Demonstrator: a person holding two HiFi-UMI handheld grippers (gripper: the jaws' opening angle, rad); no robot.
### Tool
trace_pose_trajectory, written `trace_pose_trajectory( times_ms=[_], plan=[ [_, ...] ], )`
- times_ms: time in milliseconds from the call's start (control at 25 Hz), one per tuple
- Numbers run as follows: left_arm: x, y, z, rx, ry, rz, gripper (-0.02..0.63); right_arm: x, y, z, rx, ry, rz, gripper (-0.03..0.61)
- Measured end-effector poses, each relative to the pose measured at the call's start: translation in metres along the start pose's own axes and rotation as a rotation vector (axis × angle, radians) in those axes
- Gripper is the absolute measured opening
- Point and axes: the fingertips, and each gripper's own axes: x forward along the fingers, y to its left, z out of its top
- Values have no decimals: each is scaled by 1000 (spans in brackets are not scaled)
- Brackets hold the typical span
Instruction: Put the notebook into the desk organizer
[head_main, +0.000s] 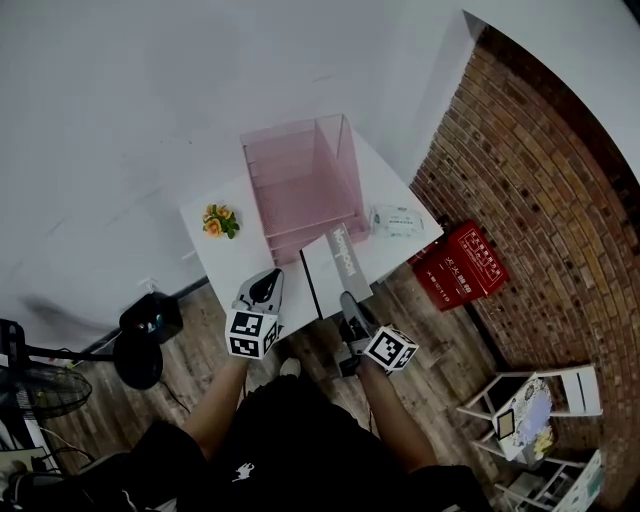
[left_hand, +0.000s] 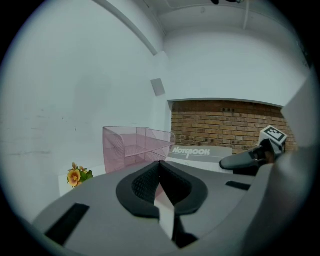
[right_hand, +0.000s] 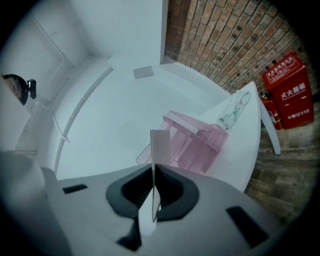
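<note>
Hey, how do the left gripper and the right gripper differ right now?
The right gripper is clamped on the notebook's near edge; the left gripper is shut on nothing. The right gripper sits at the notebook's end, the left gripper beside the notebook, apparently clear of it. Shared: both have their jaws closed and point toward the pink organizer.
</note>
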Motion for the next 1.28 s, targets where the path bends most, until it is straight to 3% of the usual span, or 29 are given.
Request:
trace_pose_trajectory(
  times_ms=[520, 840, 1280],
  plan=[
    [1, 3, -4, 7, 17, -4, 3, 22, 11, 8, 149, -30, 157, 11],
    [-3, 10, -7, 10, 29, 8, 3, 29, 2, 4, 275, -43, 183, 11],
    [-1, 7, -7, 13, 32, 10, 3, 44, -17, -6, 368, -37, 169, 11]
  ],
)
